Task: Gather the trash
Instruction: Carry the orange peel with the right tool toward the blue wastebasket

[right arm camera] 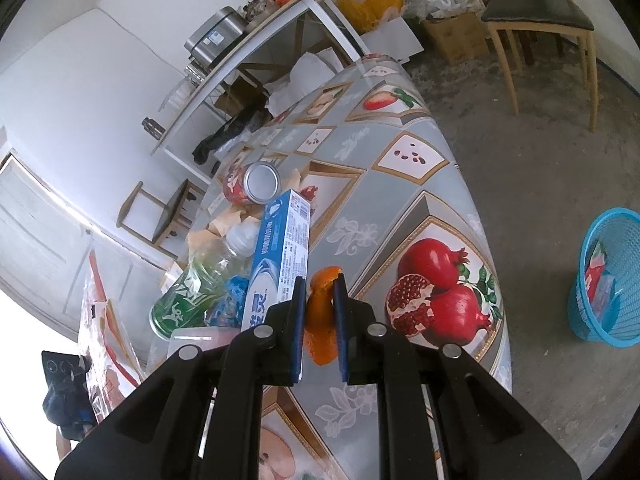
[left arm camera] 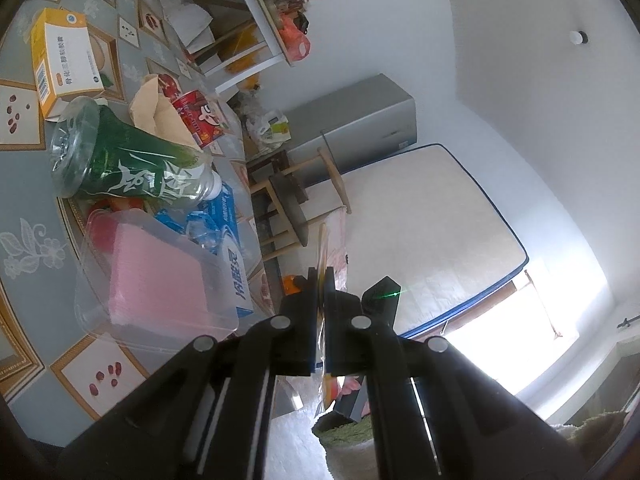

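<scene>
My left gripper point(left arm camera: 320, 276) is shut on a thin clear plastic wrapper point(left arm camera: 334, 240), held in the air past the table edge; the same wrapper shows at the left of the right wrist view point(right arm camera: 100, 320). My right gripper point(right arm camera: 320, 284) is shut on an orange peel point(right arm camera: 320, 320) just above the table point(right arm camera: 432, 152). Trash lies on the table: a green plastic bottle point(left arm camera: 120, 160), a red can point(right arm camera: 248, 184), a blue-white box point(right arm camera: 280, 252), a yellow box point(left arm camera: 60, 60), a clear plastic container point(left arm camera: 160, 280), crumpled brown paper point(left arm camera: 160, 112).
A blue mesh waste basket point(right arm camera: 608, 276) stands on the floor right of the table with some trash in it. A wooden chair point(right arm camera: 540, 28) is at the far side. A white shelf point(right arm camera: 260, 40) stands behind the table. A mattress point(left arm camera: 420, 232) leans nearby.
</scene>
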### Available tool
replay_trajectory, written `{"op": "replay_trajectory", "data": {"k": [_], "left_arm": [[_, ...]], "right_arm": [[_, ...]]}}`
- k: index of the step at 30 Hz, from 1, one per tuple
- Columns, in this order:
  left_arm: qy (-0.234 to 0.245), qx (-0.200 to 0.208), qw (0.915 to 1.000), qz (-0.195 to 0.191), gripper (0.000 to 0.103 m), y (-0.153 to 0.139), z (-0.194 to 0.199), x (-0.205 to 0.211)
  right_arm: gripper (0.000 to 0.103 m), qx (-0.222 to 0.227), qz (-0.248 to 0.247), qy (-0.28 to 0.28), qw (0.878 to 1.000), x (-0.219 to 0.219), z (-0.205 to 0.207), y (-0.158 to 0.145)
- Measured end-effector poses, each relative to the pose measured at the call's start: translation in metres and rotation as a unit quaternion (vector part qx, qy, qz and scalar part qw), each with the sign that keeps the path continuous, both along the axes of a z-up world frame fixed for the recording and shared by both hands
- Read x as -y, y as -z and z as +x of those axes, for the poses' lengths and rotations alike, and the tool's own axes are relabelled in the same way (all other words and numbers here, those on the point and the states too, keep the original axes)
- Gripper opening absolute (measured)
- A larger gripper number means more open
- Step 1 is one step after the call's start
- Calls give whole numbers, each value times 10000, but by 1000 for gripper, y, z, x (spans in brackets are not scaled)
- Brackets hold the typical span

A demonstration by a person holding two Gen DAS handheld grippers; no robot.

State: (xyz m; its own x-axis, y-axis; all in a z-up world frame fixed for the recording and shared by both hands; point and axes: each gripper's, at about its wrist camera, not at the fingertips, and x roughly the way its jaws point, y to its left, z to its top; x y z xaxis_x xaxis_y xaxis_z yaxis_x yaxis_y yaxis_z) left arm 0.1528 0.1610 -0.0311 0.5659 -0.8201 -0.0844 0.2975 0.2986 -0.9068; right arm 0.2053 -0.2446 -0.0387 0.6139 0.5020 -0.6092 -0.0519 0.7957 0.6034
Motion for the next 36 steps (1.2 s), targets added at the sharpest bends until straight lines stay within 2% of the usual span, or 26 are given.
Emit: {"op": "replay_trajectory", "data": {"k": [12,21,29,36], "left_arm": [[-47,225,9997,-14,1,-19,-12,0],[75,471,9988,65,1,-42,-22,13],[345,532,9978,210,1,-62,-16,44],[779,553,9945,421,1,-80,7,93]], "right_arm": [[14,129,30,37,9999,5,-13,-13],[14,400,91,83,9991,12,-35,-32],[14,562,203,366,9975,46,-59,-37],[14,623,310,951,9930,100,-89,-36]]}}
